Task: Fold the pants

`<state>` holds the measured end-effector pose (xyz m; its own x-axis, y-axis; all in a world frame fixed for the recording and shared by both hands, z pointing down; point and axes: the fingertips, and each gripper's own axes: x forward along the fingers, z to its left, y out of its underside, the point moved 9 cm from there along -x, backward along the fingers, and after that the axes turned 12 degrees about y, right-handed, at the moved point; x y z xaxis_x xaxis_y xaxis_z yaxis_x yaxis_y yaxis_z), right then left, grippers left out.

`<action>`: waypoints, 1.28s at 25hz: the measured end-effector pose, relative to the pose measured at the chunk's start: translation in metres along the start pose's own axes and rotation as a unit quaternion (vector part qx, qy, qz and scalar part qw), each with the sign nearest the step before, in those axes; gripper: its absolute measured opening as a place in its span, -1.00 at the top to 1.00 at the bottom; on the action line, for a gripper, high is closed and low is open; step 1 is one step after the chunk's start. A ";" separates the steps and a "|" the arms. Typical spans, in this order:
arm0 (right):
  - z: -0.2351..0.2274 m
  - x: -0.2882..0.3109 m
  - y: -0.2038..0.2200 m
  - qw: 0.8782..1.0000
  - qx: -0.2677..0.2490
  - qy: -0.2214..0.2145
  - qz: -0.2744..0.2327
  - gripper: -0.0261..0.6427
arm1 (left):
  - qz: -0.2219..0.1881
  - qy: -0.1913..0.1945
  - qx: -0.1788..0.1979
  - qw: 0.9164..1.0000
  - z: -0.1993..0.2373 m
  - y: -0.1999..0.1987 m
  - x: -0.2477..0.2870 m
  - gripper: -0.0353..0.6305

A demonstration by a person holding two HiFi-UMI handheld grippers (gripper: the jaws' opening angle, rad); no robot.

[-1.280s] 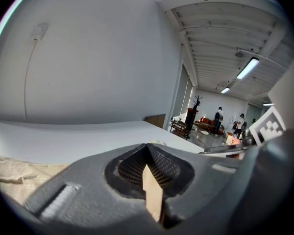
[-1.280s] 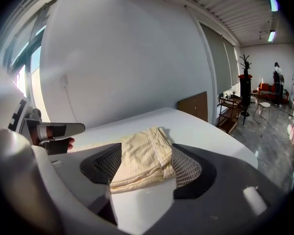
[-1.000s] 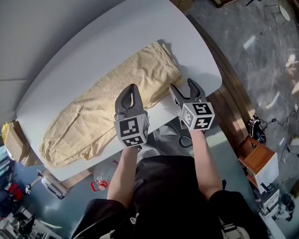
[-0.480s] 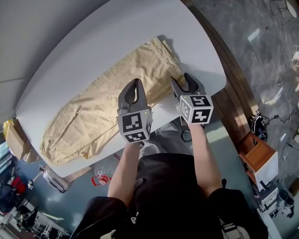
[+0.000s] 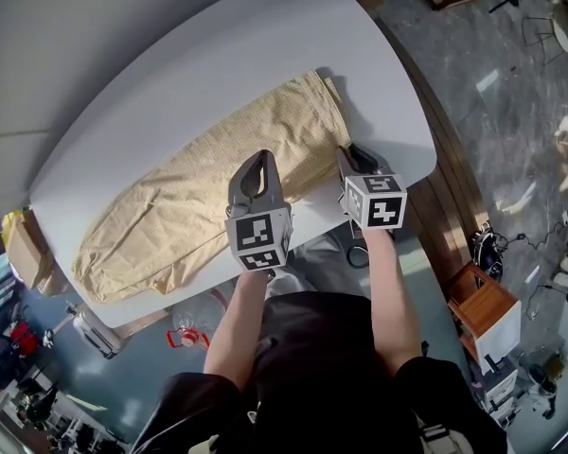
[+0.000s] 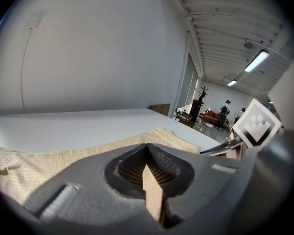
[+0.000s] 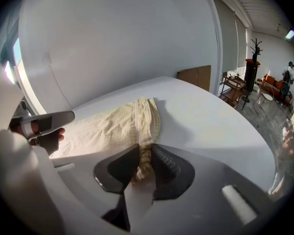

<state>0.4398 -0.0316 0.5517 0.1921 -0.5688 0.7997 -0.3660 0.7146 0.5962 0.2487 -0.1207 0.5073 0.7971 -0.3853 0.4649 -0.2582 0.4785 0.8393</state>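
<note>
While the beige pants lay spread flat, their bunched near edge was caught between the jaws of the right gripper, which had just been closing and pressed on the cloth from both sides. From that gripper the garment ran forward and off to its left, and a stitched band crossed just beyond the tips. The left gripper stood to the left of the right one, over the pants close to their near edge, with its jaws together at the tips. A sliver of beige showed in the slit behind them, but whether any cloth was pinched there could not be told. The pale desk carried the pants, its near edge passing beneath both grippers.
</note>
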 end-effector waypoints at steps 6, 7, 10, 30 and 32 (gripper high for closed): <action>-0.002 -0.009 -0.002 1.000 0.016 -0.009 -0.009 0.69 | -0.007 -0.007 -0.001 1.000 0.003 -0.001 -0.012 0.88; -0.001 -0.010 -0.003 1.000 0.016 -0.011 -0.011 0.69 | -0.008 -0.008 -0.001 1.000 0.004 -0.001 -0.014 0.88; 0.001 -0.016 -0.008 1.000 0.014 -0.014 -0.022 0.69 | -0.012 -0.012 -0.003 1.000 0.008 0.001 -0.021 0.88; 0.038 -0.070 -0.034 0.996 -0.012 -0.026 -0.087 0.69 | -0.059 -0.060 -0.040 0.996 0.027 0.000 -0.102 0.88; 0.048 -0.074 -0.038 0.995 -0.022 -0.027 -0.094 0.69 | -0.069 -0.065 -0.041 0.995 0.032 -0.002 -0.112 0.88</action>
<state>0.3955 -0.0358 0.4663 0.2035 -0.7138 0.6701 -0.2884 0.6104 0.7377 0.1424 -0.1039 0.4626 0.7430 -0.5488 0.3831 -0.1014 0.4735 0.8749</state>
